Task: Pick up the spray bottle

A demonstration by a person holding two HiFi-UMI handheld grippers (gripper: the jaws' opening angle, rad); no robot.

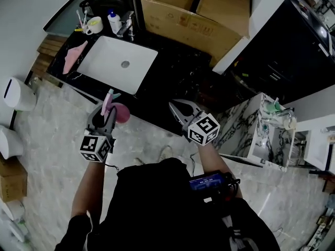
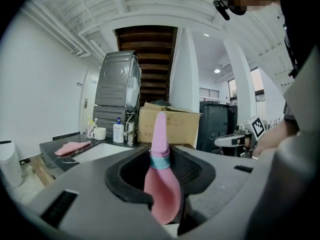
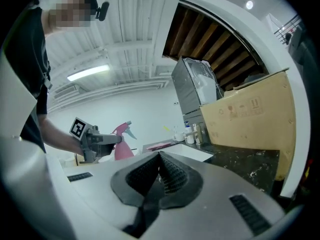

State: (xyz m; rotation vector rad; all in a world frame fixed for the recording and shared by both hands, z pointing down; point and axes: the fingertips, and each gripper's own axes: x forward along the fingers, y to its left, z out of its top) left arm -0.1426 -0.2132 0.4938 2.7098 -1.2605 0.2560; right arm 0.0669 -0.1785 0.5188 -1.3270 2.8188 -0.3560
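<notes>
A white sink point(image 1: 118, 63) is set in a black counter point(image 1: 172, 72), and a pale stone floor point(image 1: 52, 140) is seen in front of the sink. Behind the sink a white mug point(image 1: 95, 25) and a pump bottle point(image 1: 113, 21) are kept, a pink cloth point(image 1: 74, 55) is laid just left of it, and a big cardboard box point(image 1: 188, 9) is stood to its right. Further behind the sink a tall grey machine point(image 2: 117, 91) is seen under brown wooden stairs point(image 2: 145, 44), and the white walls point(image 2: 40, 84) are lit by a long ceiling light point(image 3: 90, 73).
</notes>
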